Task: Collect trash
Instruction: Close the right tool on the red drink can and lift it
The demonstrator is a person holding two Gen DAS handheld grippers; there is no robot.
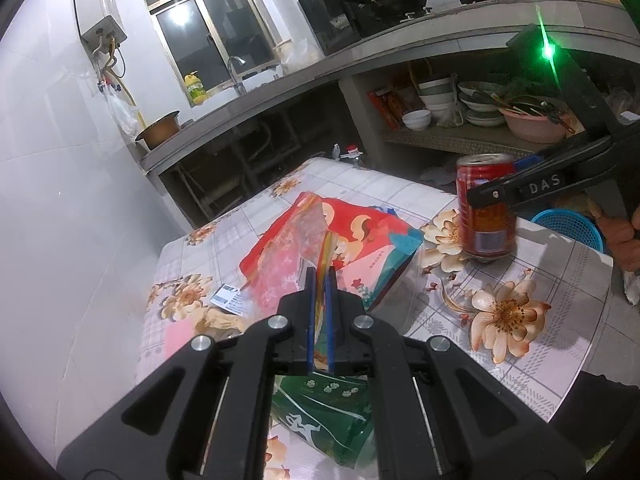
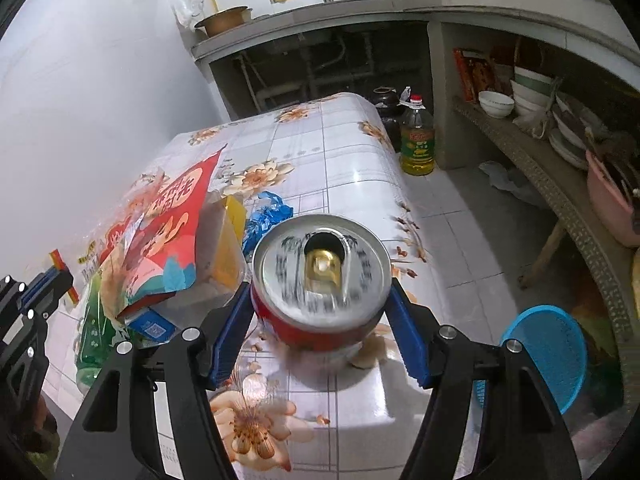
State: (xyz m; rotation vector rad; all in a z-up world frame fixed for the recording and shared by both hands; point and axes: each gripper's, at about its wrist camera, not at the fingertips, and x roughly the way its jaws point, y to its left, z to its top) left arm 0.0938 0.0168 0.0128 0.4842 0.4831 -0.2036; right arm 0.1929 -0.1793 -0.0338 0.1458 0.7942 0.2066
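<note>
A red drink can (image 2: pixel 320 256) with an open silver top sits between the blue pads of my right gripper (image 2: pixel 320 288), which press on both its sides. In the left wrist view the can (image 1: pixel 486 220) hangs right at the floral tablecloth (image 1: pixel 520 360), with the right gripper (image 1: pixel 508 178) shut around its upper half. My left gripper (image 1: pixel 320 276) is shut on the striped edge of a clear plastic bag (image 1: pixel 288 256). The bag holds a red snack packet (image 1: pixel 360 232) and a green packet (image 1: pixel 320 408). A crumpled blue wrapper (image 2: pixel 268 212) lies beyond the can.
A blue plastic basket (image 2: pixel 548 352) stands on the floor right of the table. An oil bottle (image 2: pixel 417 136) stands past the table's far corner, beside a low shelf of bowls (image 2: pixel 496 104). A white wall runs along the left. A small printed card (image 1: pixel 230 298) lies near the bag.
</note>
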